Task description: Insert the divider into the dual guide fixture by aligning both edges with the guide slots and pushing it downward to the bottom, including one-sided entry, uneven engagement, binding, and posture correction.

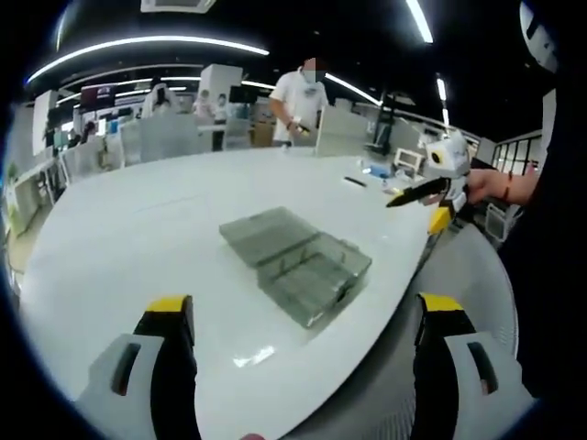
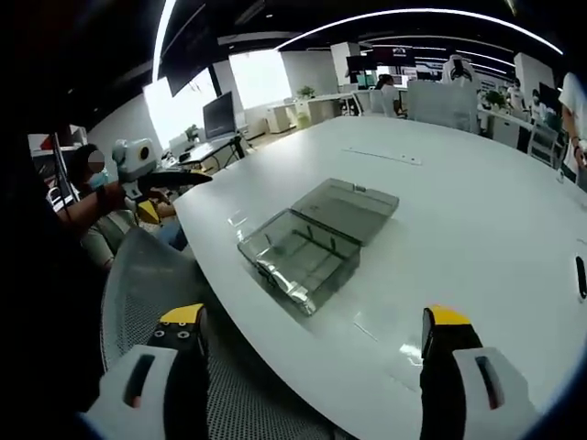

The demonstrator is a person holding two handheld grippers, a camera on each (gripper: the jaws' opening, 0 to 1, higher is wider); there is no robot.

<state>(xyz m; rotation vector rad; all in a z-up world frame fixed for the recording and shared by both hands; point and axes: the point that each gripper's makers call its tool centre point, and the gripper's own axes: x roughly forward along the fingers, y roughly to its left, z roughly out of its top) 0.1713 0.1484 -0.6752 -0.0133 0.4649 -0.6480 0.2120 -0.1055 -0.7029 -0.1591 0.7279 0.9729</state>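
The task looks barely begun. A clear box [image 1: 295, 263] with its lid folded open lies on the white counter [image 1: 138, 229], near the edge; this appears to be the fixture. Thin pieces lie inside it, too small to tell whether any is the divider. The left tool [image 1: 303, 335] and the right tool [image 2: 316, 344] both hover back from the box with jaws spread wide, gripping nothing. Judging from this, picking up the divider, aligning both edges and pushing it down all remain.
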